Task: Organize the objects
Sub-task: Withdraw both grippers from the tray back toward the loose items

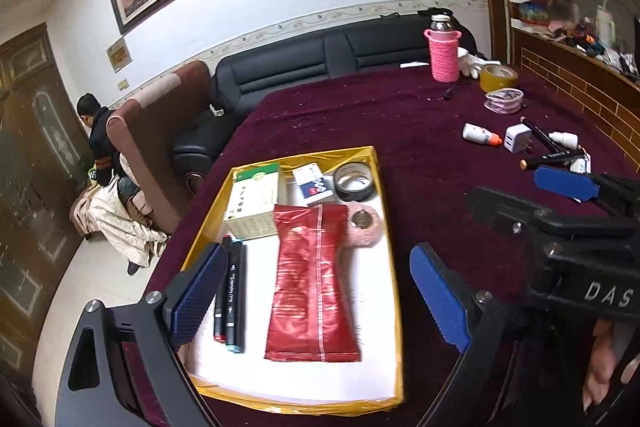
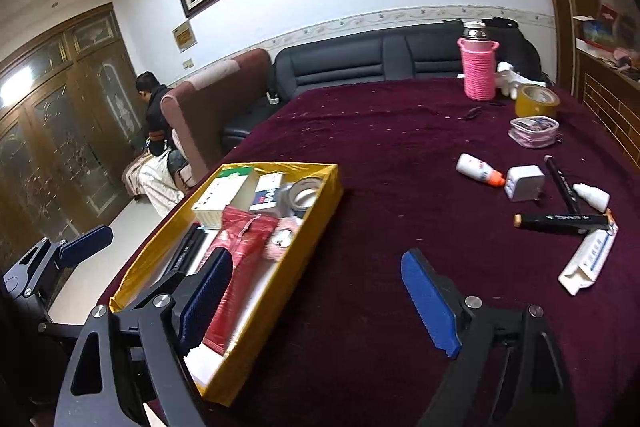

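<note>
My left gripper (image 1: 316, 291) stood with jaws apart and empty above the yellow tray (image 1: 384, 187), over its red pouch (image 1: 312, 283). My right gripper (image 2: 320, 299) was likewise agape, empty. Between placements, I judged; next, reach right for the loose markers (image 2: 560, 219).

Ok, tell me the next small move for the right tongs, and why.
Probably swing the right tongs, open and empty, right toward the loose black marker on the maroon cloth; the yellow tray already holds two markers, and this one lies nearest.
</note>
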Tool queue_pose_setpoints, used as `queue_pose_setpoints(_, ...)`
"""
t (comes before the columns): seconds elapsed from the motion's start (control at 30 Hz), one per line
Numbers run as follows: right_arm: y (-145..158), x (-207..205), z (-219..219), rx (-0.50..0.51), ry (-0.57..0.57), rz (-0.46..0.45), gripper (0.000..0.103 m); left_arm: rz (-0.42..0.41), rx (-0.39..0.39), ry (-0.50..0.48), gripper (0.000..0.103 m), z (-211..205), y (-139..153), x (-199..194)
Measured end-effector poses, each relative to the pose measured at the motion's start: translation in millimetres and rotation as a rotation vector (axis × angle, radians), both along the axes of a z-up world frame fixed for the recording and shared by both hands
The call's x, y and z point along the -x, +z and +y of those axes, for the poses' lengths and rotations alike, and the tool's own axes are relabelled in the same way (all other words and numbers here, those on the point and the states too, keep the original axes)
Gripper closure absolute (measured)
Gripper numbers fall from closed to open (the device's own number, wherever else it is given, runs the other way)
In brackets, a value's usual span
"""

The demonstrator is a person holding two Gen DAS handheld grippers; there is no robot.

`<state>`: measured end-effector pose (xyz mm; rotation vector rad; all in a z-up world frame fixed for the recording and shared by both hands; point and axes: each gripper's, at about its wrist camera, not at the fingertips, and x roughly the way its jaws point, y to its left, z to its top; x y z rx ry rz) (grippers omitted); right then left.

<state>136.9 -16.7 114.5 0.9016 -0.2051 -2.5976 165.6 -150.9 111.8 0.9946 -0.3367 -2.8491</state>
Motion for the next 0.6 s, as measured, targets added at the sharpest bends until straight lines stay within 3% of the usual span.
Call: queue_pose_setpoints(0.6,-10,29,102,0.04,-0.189,-0.016,0.012,-0.08,0.062,-0.082,0.01,54,-22,35)
